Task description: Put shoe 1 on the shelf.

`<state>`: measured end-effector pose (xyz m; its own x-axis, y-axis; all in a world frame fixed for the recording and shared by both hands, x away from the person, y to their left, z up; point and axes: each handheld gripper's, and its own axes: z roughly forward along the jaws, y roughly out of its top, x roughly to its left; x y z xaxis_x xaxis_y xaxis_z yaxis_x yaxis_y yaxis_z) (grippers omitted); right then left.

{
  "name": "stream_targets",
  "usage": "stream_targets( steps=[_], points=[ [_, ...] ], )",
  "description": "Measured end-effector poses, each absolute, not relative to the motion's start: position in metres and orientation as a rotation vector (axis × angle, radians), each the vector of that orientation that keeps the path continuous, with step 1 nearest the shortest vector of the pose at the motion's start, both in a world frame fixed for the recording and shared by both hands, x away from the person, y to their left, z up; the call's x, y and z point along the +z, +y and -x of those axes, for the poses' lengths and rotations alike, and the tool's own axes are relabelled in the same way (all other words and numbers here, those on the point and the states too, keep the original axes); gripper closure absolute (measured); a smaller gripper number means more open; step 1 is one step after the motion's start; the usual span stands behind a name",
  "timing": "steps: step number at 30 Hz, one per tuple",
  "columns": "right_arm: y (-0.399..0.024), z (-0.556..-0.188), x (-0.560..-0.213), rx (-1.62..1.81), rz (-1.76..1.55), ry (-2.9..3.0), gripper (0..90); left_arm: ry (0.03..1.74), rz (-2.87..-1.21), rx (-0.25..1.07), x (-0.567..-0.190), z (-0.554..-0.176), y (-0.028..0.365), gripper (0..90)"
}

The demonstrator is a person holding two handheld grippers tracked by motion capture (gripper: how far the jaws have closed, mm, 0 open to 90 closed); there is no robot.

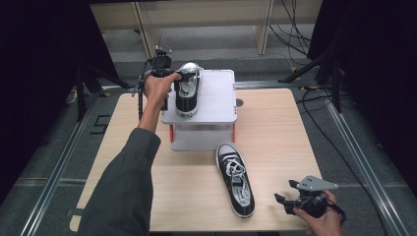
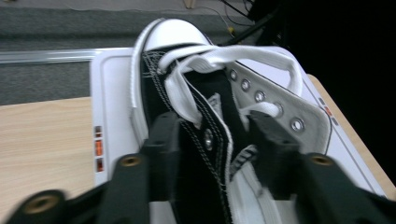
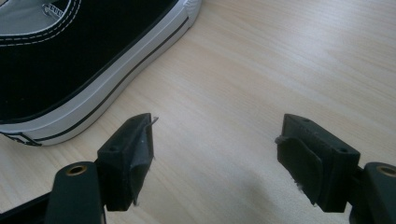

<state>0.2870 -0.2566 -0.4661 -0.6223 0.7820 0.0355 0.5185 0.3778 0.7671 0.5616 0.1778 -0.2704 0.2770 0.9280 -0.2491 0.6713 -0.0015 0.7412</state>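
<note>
Black canvas with white rubber trim makes up the sneaker (image 1: 187,93) I have under my left gripper (image 2: 212,140), and it stands on the pale grey platform (image 1: 216,98) at the far middle of the desk (image 1: 275,128). Its long axis runs front to back across the platform top, the white toe cap pointing away from me toward the far edge and the heel toward my side. From the left gripper view I look along that axis: white flat laces looped loosely over the tongue, metal eyelets in a row down a grey-white inner flap, white stitching along the black upper. My left fingers (image 2: 161,140) stand apart on either side of the shoe's collar, one outside the black wall, the other down in the opening; whether either pad touches the canvas I cannot tell, though no squeeze shows on it.

A second sneaker (image 1: 236,179) of the same make lies on the bare wood nearer to me, sole down, toe toward the platform and heel toward the desk's near edge, slightly angled. Its rubber sidewall is smooth, white, with a thin black stripe. My right gripper (image 1: 284,194) rests low near the right front corner, just beside that shoe's heel, its fingers (image 3: 126,158) wide apart with nothing but wood grain between them.

The platform is a flat, round-cornered slab raised on a box base with orange corners.
</note>
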Motion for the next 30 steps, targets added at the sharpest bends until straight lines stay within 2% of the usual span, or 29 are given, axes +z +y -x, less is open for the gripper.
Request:
stream_targets(
  steps=[2,7,15,22,30],
  points=[
    [-0.257,-0.287,-0.465,1.112,-1.148,2.309,27.4,1.471,-1.731,0.379,-0.270,-0.561,0.178,40.0],
    [-0.257,-0.287,-0.466,1.118,-1.148,2.303,27.4,1.450,-1.717,0.389,-0.255,-0.546,0.189,28.4],
    [-0.258,-0.287,-0.465,1.112,-1.139,2.298,27.4,1.369,-1.713,0.371,-0.240,-0.513,0.205,20.1],
    [-0.258,-0.287,-0.466,1.114,-1.145,2.296,27.5,1.252,-1.764,0.397,-0.240,-0.471,0.217,19.7],
    [-0.257,-0.285,-0.465,1.123,-1.199,2.297,27.7,1.143,-1.759,0.362,-0.268,-0.415,0.225,19.3]
  ],
)
